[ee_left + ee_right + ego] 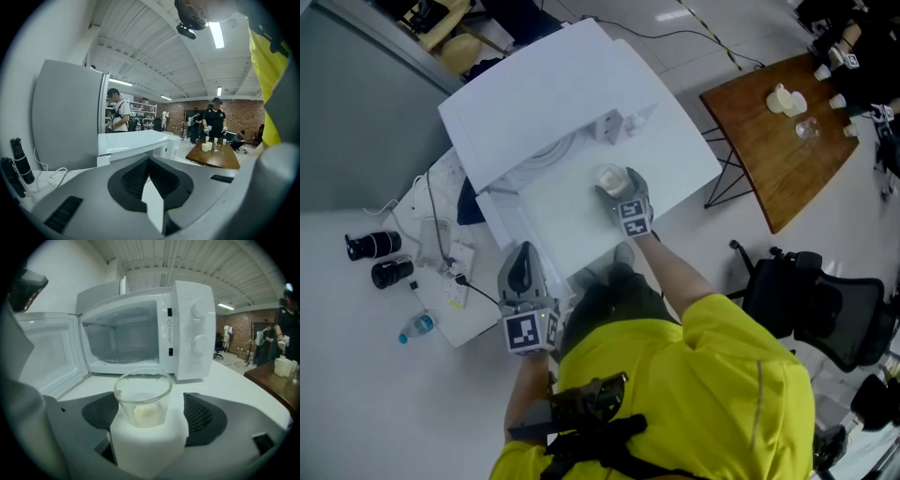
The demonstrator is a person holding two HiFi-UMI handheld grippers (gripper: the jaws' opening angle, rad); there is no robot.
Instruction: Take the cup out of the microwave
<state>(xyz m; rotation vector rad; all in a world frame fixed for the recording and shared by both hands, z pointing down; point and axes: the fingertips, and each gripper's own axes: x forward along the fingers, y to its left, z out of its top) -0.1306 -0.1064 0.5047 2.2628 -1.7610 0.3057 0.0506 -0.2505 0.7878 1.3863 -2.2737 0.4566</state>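
Cup (143,397) out of microwave (140,329), standing on desk (234,385) before open door. My right gripper (617,187): jaws wide either side of cup, pads clear. My left gripper (150,161): jaws together, empty. Judgement: removal done; only right withdrawal left.

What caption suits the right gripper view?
Clear cup on the table, between the right gripper's open fingers, before the open microwave.

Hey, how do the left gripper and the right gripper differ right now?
The right gripper has its jaws wide apart around the clear cup, which rests on the white table; the left gripper has its jaws together, empty. The right gripper reaches toward the open microwave; the left gripper is back beside the person. Both are grey two-jaw tools.
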